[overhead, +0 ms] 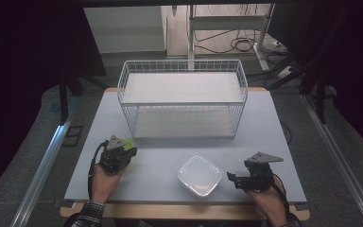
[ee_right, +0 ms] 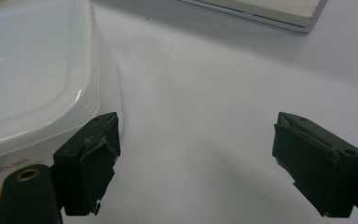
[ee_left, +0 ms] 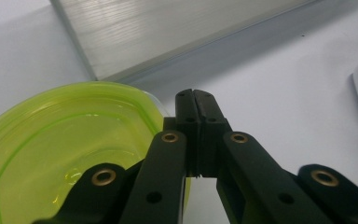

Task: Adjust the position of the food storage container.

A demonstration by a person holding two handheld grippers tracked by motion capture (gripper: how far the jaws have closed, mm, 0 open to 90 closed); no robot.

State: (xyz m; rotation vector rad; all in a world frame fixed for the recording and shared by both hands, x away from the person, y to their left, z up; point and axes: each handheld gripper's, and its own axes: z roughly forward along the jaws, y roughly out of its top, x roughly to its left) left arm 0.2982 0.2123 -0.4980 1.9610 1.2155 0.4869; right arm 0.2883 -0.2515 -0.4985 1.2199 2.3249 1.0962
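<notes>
While the grey table (overhead: 170, 156) carries a wire basket (overhead: 183, 97) at 12 o'clock, the left gripper (overhead: 123, 150) pinches a green lid (ee_left: 51, 144); the right gripper (overhead: 231, 178) stands spread beside the clear container (overhead: 199, 175).

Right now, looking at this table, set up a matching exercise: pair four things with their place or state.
Things:
1. left gripper
2. right gripper
3. green lid
4. wire basket

States or places:
A. stands at the far side of the table
B. jaws wide apart
C. jaws shut, nothing visible between them
D. lies beside shut jaws

Pairs: 1-C, 2-B, 3-D, 4-A
</notes>
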